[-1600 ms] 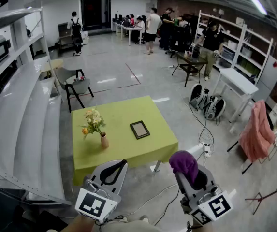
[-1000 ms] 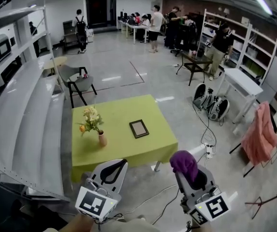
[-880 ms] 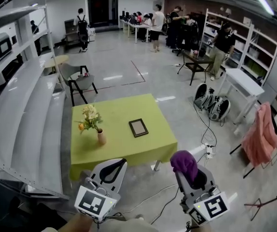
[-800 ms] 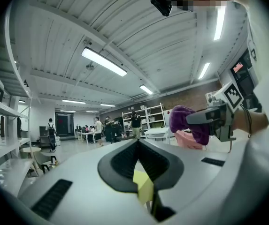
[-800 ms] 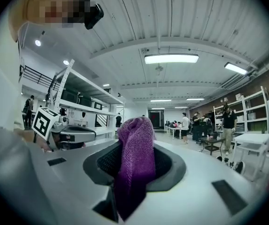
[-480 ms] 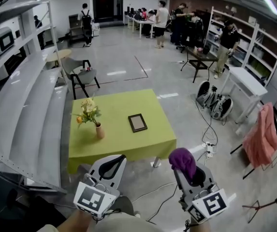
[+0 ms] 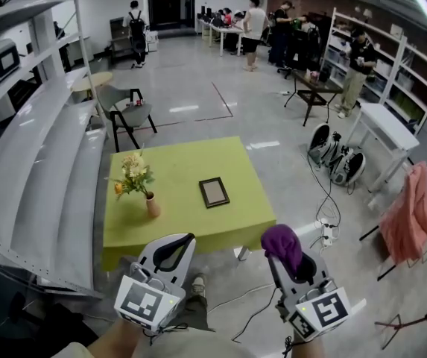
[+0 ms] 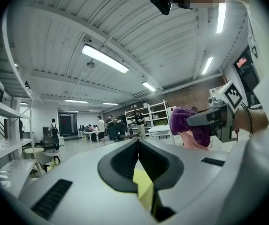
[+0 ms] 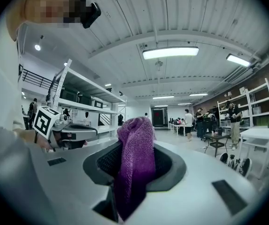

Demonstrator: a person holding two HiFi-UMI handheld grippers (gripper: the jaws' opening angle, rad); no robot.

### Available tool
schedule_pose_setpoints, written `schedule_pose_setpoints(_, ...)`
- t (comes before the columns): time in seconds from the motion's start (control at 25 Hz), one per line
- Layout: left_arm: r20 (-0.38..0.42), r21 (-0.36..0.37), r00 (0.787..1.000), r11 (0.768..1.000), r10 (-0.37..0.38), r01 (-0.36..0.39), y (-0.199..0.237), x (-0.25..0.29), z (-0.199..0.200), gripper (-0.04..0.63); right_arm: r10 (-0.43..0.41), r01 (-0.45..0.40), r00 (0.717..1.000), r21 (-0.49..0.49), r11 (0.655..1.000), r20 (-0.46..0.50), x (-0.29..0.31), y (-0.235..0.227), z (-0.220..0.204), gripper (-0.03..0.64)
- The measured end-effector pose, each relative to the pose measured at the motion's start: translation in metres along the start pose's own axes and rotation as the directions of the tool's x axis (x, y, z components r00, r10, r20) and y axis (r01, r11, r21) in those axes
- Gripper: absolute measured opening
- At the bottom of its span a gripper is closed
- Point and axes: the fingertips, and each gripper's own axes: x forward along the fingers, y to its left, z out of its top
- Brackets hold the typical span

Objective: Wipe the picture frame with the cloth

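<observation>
A dark picture frame lies flat in the middle of the table with a yellow-green cover, well ahead of both grippers. My right gripper is low at the right, short of the table's near edge, and is shut on a purple cloth that bulges above its jaws. In the right gripper view the purple cloth hangs between the closed jaws of the right gripper. My left gripper is beside it at the left, shut and holding nothing. The left gripper points up towards the ceiling.
A small vase of flowers stands on the table's left part. Grey shelving runs along the left. A chair is behind the table. Cables, a white table and a pink garment are at the right; people stand far back.
The table and frame have shifted slightly lower and nearer in the head view. Both grippers keep their places, the right one still holding the cloth.
</observation>
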Motion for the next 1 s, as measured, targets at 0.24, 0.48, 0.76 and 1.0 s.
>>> schedule_pose_setpoints(0.24, -0.026, -0.010, 1.000, 1.000, 0.002, -0.002, 0.027, 0.043, -0.012, 0.008, 0.019, -0.019, 0.999, 0.011, 1.000, -0.034, 0.043, -0.027, -0.008, 0.127)
schedule_pose_setpoints(0.48, -0.055, -0.028, 0.998, 1.000, -0.012, 0.010, 0.068, 0.096, -0.031, 0.008, 0.033, -0.032, 0.995, 0.021, 0.999, -0.090, 0.107, -0.054, -0.018, 0.127)
schedule_pose_setpoints(0.76, -0.114, -0.042, 0.993, 0.998, -0.041, 0.037, 0.125, 0.159, -0.061, 0.008, 0.056, -0.052, 0.987, 0.030, 0.998, -0.152, 0.193, -0.082, -0.027, 0.127)
schedule_pose_setpoints(1.0, -0.184, -0.077, 0.980, 0.995, -0.075, 0.061, 0.167, 0.208, -0.099, 0.008, 0.091, -0.085, 0.970, 0.035, 0.996, -0.228, 0.269, -0.102, -0.049, 0.127)
